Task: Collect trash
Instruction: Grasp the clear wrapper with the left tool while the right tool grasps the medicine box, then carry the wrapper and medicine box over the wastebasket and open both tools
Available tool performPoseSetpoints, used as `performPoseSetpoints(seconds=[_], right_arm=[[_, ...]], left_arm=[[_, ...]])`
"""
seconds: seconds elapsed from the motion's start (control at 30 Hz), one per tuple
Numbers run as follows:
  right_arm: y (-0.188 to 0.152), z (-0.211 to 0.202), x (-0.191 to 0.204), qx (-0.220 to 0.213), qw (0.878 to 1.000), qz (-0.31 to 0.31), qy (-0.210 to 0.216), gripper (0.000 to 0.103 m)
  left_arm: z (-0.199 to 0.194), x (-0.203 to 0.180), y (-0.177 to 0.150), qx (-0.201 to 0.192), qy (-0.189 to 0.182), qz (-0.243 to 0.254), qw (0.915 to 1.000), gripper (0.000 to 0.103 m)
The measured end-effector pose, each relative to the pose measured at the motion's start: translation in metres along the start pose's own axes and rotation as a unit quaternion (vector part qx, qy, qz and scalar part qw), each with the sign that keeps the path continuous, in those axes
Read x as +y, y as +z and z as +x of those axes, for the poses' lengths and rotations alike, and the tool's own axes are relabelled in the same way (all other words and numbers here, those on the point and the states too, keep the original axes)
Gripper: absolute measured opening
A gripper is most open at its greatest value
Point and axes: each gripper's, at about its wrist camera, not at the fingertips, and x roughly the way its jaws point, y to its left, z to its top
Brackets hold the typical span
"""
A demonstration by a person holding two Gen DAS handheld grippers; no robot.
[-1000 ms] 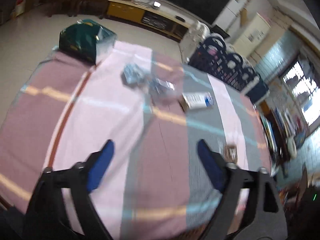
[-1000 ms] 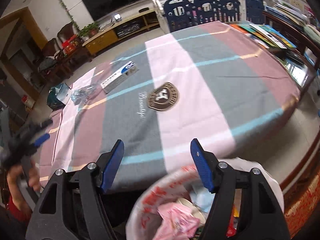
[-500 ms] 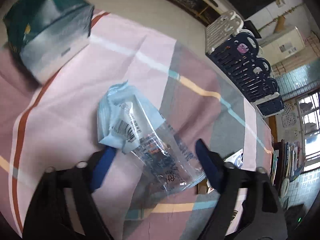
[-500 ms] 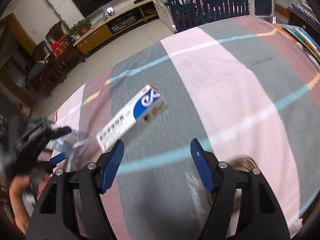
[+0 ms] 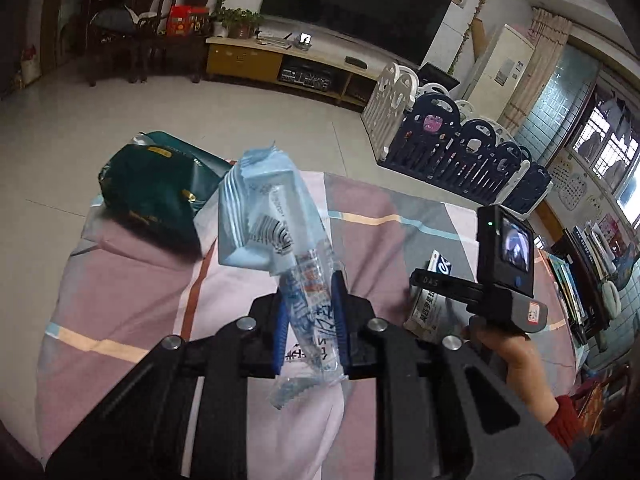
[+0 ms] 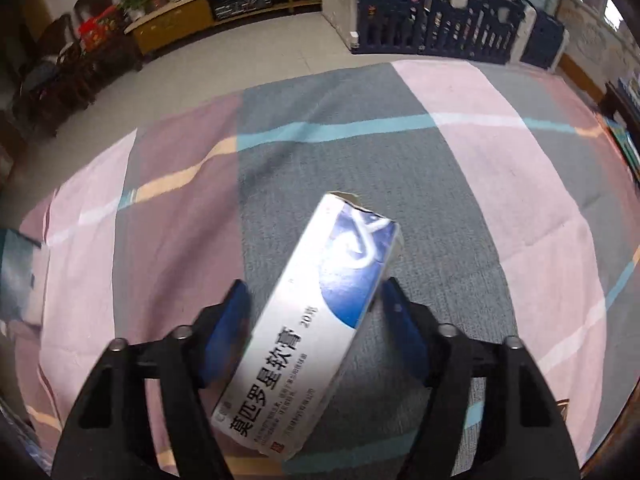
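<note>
- Your left gripper is closing on the clear plastic wrapper, lifted off the tablecloth.
- Your right gripper is closing around the ointment box, which lies on the cloth; its pads aren't yet pressing.
- Nothing is binned yet; the green bag remains.

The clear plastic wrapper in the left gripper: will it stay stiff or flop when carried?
The wrapper is probably floppy: it is thin, crinkled film. It looks light and empty. Its smooth film might slip from the closing left gripper.
</note>
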Motion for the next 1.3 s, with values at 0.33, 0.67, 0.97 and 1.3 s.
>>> performPoseSetpoints(seconds=[0.33, 0.67, 0.97, 1.3], right_arm=[[-0.110, -0.120, -0.038, -0.072, 0.991, -0.101, 0.040, 0.040], [-0.237, -0.281, -0.137, -0.152, 0.983, -0.067, 0.072, 0.040], [-0.315, -0.348, -0.219, -0.171, 0.983, -0.005, 0.060, 0.040], [-0.356, -0.369, -0.276, -0.190, 0.979, 0.058, 0.049, 0.040]], left_arm=[[-0.082, -0.034, -0.061, -0.012, 0.001, 0.043, 0.9990, 0.016], [-0.182, -0.117, -0.125, -0.039, -0.028, 0.109, 0.9929, 0.016], [-0.231, -0.203, -0.197, -0.005, -0.120, 0.167, 0.9786, 0.016], [-0.262, -0.290, -0.275, -0.007, -0.130, 0.285, 0.9496, 0.016]])
